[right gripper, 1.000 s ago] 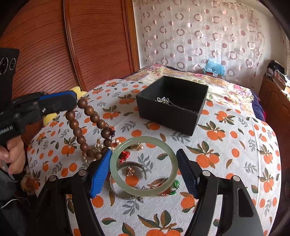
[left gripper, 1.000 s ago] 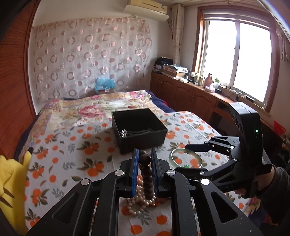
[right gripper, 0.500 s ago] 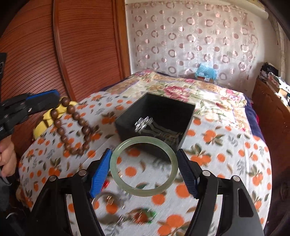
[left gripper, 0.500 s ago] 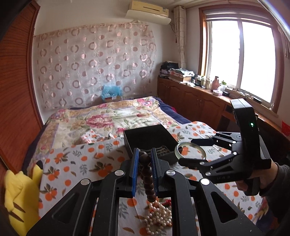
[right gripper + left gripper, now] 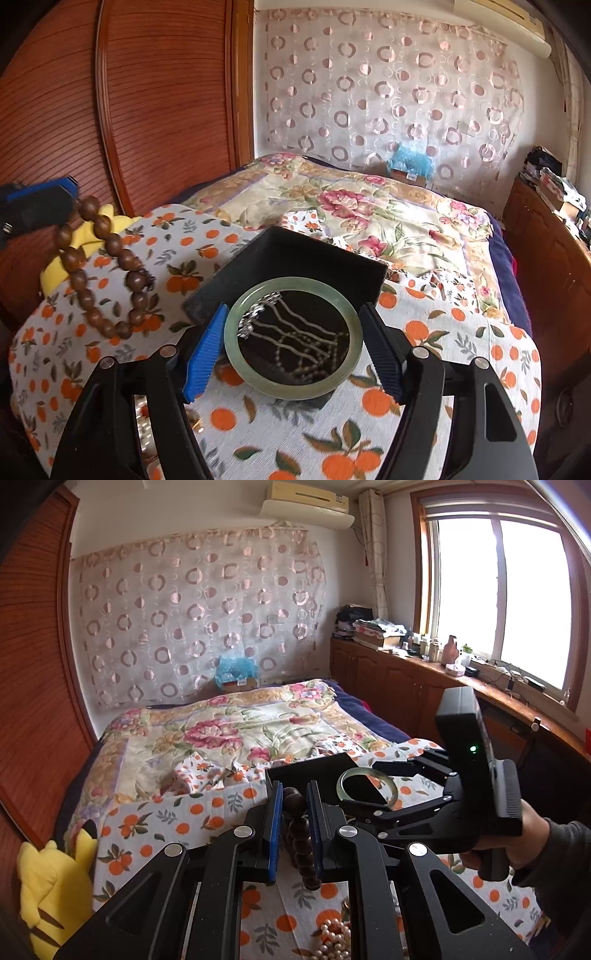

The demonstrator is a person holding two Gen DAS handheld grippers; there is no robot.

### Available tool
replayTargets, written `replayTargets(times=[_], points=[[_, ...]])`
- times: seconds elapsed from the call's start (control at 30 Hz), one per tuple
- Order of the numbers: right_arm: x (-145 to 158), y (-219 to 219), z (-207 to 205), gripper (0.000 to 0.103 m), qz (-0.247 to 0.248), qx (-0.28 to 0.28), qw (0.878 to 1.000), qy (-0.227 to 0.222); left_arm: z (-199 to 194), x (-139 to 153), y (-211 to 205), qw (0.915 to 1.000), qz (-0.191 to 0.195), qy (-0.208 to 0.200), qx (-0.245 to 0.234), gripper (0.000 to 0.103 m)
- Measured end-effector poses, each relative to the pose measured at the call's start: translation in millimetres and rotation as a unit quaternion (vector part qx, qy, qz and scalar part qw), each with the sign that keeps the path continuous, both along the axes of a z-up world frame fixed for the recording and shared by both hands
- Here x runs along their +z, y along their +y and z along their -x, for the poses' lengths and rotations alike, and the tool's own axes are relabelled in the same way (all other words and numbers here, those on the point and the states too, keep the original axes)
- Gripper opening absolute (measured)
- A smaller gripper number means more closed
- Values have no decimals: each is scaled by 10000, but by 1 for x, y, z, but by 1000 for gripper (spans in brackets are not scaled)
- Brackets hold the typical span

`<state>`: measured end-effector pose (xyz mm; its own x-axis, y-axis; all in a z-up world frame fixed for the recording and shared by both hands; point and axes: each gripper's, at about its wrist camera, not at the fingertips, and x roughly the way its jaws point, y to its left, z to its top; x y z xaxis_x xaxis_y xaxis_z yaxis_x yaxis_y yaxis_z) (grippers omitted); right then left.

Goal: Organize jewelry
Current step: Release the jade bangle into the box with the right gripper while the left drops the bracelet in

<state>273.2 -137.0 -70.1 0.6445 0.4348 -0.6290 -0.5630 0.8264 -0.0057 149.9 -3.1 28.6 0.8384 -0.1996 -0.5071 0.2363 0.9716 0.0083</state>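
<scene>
- While both tongs carry a piece, the step in hand looks like dropping them into the black box (image 5: 295, 254), one at a time.
- Right tongs (image 5: 293, 343) grip the green bangle (image 5: 236, 325) across its width, above the box's near edge; I would bring it fully over the opening and lower it before letting go, so it does not bounce out.
- Left tongs (image 5: 294, 825) are closed on the brown bead bracelet (image 5: 301, 843), hanging left of the box; keep its dangling loop from catching the wall.
- Inside the box lie thin silver chains (image 5: 295, 332).
- Pearls (image 5: 334, 941) remain on the orange-print cloth (image 5: 207, 827).
</scene>
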Motion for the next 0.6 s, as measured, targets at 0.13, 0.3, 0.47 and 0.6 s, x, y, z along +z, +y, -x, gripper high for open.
replayTargets(times=[0.13,0.3,0.47,0.6], points=[[-5,1,-15,75,-143,85,9997,173,-8,6,-3,10000,-77,-19,19,12],[-10,3,-22,75,-96,96,9995,280,-17,9,-8,9999,-130,-7,74,12],[-5,-6,-19,75,-260,102,9992,291,-22,8,-13,9998,-160,-12,89,12],[-3,-13,-14,75,-238,60,9994,225,-31,7,-19,9998,-188,-17,88,12]])
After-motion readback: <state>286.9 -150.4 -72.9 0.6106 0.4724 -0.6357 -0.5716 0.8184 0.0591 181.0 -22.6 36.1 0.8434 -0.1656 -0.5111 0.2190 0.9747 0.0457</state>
